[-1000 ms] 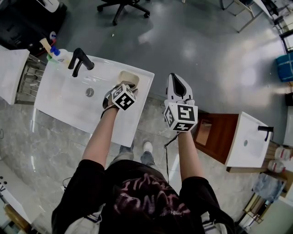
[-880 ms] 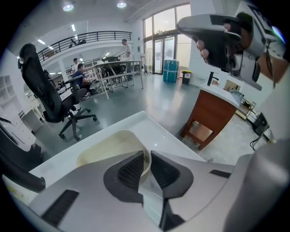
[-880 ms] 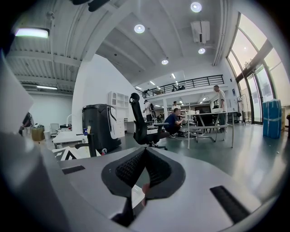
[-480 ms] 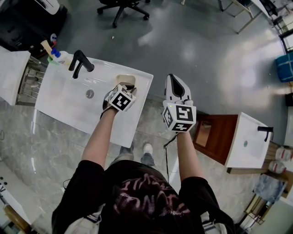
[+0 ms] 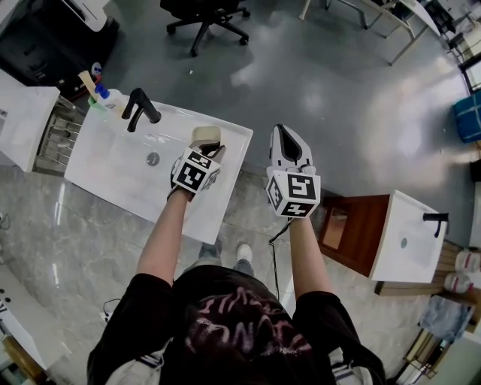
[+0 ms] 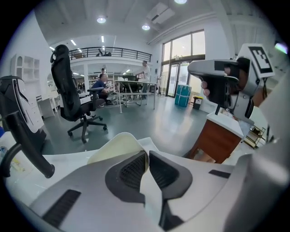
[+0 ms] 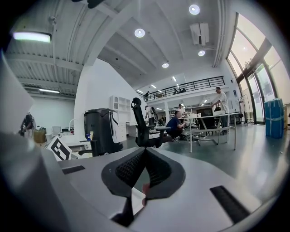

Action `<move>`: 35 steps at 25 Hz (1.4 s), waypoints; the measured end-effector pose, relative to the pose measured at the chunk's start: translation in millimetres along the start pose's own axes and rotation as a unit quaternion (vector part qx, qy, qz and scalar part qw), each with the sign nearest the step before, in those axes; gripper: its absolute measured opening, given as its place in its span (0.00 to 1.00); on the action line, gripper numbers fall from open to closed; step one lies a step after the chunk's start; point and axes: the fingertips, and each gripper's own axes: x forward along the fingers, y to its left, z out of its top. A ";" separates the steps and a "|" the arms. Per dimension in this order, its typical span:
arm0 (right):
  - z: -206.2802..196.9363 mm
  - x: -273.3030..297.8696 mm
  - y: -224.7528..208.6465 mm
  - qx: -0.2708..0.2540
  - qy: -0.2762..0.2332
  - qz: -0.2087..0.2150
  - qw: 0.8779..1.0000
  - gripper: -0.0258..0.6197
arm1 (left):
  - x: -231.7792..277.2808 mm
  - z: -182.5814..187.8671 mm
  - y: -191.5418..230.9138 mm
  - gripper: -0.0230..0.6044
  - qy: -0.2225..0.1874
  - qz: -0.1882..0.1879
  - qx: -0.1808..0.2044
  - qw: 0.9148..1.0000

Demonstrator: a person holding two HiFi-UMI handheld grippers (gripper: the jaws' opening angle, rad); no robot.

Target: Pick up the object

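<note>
A cream, curved dish-like object (image 5: 201, 134) sits at the far right corner of the white sink (image 5: 113, 169). My left gripper (image 5: 208, 147) reaches over that corner. In the left gripper view its dark ribbed pads (image 6: 131, 170) pinch the near edge of the cream object (image 6: 113, 146), and the left gripper (image 6: 147, 156) is nearly closed. The right gripper (image 5: 285, 135) hangs in the air to the right of the sink, over the floor. In its own view the right gripper (image 7: 144, 153) has its pad tips touching, with nothing between them.
A black faucet (image 5: 139, 106) stands at the sink's back edge, with bottles (image 5: 101, 92) beside it and a drain (image 5: 153, 159) in the basin. A second sink on a brown cabinet (image 5: 402, 239) is at the right. An office chair (image 5: 207, 13) stands on the grey floor beyond.
The left gripper's jaws have closed over the near edge of the cream object. The right gripper has stayed beside the sink.
</note>
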 end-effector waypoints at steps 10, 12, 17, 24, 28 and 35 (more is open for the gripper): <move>10.1 -15.4 9.4 0.003 -0.014 0.011 1.000 0.06 | -52.8 43.4 -15.9 0.10 -0.088 0.040 -0.008 0.995; 12.0 -18.8 12.2 0.003 -0.017 0.013 1.000 0.06 | -65.0 52.0 -17.8 0.10 -0.106 0.047 -0.010 0.993; 20.0 -28.5 20.4 0.003 -0.024 0.020 0.999 0.06 | -96.5 70.5 -25.9 0.10 -0.142 0.054 -0.024 0.988; 30.1 -40.2 31.4 -0.004 -0.033 0.030 0.999 0.06 | -144.4 92.6 -31.8 0.10 -0.191 0.089 -0.022 0.977; 37.6 -50.3 36.1 -0.005 -0.040 0.035 0.999 0.06 | -173.3 106.7 -40.3 0.10 -0.222 0.107 -0.019 0.969; 47.4 -68.2 47.4 -0.013 -0.047 0.050 0.998 0.06 | -212.7 116.6 -51.8 0.10 -0.275 0.137 -0.026 0.951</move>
